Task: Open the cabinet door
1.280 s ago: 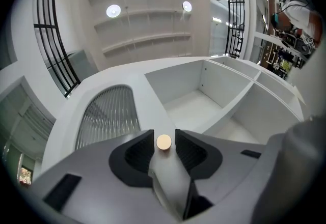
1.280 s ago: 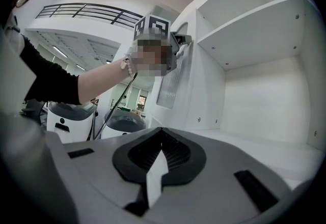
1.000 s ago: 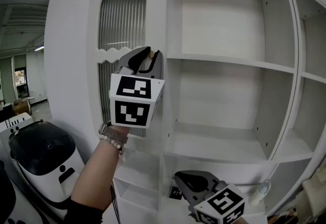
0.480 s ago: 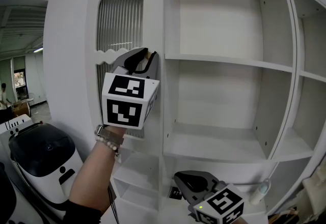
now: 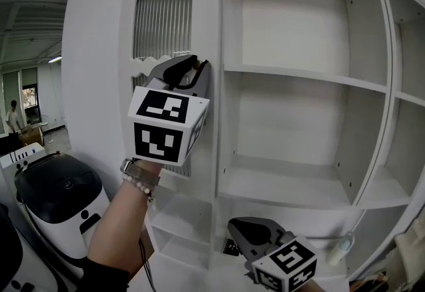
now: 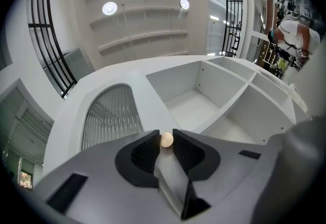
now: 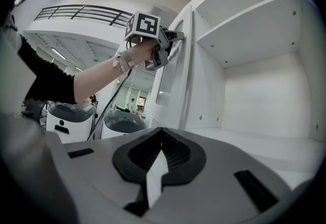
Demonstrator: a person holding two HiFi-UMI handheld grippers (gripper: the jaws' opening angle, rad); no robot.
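The white cabinet door (image 5: 163,18), with a ribbed arched pane, stands open at the left of the bare shelves. On its right edge is a small round wooden knob (image 6: 166,139). My left gripper (image 5: 197,66) points up at an angle, and its black pads press the knob from both sides. A hand with a bead bracelet holds it from below. My right gripper (image 5: 234,225) hangs low in front of the lower shelves. In the right gripper view its jaws (image 7: 162,131) are shut with nothing between them.
Open white shelves (image 5: 299,78) fill the middle and right. A small black item (image 5: 229,247) and a whitish bottle (image 5: 337,251) sit on the low shelf. White machines with black lids (image 5: 56,184) stand at lower left beside the door. A person (image 5: 14,115) stands far back left.
The left gripper, still on the knob, has drifted slightly left relative to the shelves. The right gripper has not moved.
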